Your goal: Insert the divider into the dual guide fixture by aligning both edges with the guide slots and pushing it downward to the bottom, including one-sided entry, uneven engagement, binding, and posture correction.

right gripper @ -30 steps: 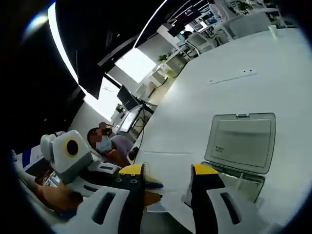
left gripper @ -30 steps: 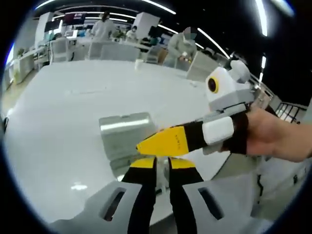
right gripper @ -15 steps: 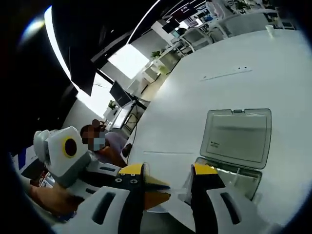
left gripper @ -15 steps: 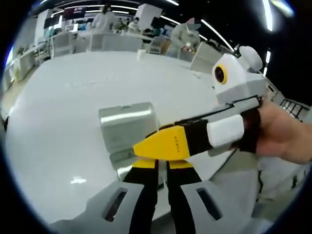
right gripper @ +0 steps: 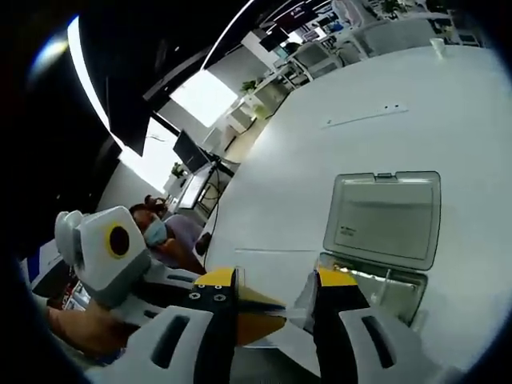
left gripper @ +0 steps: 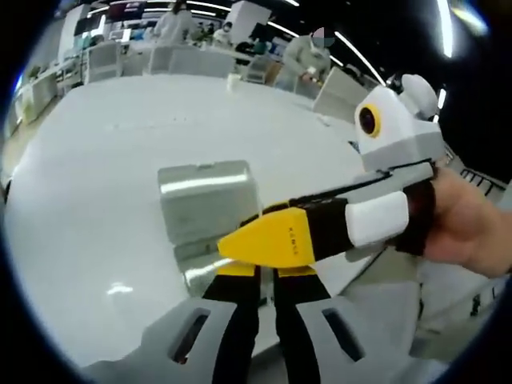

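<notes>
The clear-lidded fixture box (right gripper: 382,240) lies open on the white surface (right gripper: 416,120) just ahead of the right tool (right gripper: 276,296), whose jaws stand apart, while the left tool (left gripper: 266,276) looks nearly clenched; I cannot make out the divider.

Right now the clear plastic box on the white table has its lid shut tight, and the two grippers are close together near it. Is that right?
Not quite. The box is open: in the right gripper view its lid stands swung back above the tray. The rest holds: it sits on the white table, with the left gripper and right gripper close together near it.
</notes>
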Demonstrator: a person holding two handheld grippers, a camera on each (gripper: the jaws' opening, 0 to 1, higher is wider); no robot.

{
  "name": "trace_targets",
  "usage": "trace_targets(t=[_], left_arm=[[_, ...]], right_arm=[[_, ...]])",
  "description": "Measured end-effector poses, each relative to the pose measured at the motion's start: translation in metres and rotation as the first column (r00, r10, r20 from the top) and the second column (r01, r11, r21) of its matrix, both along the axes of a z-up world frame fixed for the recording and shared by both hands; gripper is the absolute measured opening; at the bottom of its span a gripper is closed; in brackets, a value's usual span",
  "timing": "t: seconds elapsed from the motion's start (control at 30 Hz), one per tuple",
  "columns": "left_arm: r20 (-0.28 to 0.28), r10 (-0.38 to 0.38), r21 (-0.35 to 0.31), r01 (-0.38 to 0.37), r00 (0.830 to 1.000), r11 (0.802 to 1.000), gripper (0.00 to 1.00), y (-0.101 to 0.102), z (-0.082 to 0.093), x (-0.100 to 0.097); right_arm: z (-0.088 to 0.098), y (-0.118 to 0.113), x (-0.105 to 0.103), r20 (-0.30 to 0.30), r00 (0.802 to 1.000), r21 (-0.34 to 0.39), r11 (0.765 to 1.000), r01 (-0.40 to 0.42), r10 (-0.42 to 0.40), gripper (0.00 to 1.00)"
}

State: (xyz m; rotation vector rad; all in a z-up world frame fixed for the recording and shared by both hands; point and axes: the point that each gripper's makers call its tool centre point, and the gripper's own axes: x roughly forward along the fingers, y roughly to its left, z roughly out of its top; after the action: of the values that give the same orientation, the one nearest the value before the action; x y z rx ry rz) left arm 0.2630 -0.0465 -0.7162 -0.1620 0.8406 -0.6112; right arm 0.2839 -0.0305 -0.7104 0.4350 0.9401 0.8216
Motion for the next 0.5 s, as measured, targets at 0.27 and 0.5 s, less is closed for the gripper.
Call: trace_targets(t=[0.27, 0.5], left_arm=[[-0.005, -0.009, -0.002, 0.009, 1.0, 1.0, 0.02, -0.0013, -0.0014, -0.0027], [-0.023, -0.009, -0.032, 0.008, 1.0, 0.999, 0.02, -0.0038, -0.0009, -0.004]], right_arm=[[-0.0004, -0.0008, -0.0034, -0.006, 1.0, -0.005, 1.0, -0.002, 0.001, 0.33], [-0.0013, -0.0033, -0.0033, -0.006, 1.0, 0.001, 1.0, -0.014, 0.014, 0.34]])
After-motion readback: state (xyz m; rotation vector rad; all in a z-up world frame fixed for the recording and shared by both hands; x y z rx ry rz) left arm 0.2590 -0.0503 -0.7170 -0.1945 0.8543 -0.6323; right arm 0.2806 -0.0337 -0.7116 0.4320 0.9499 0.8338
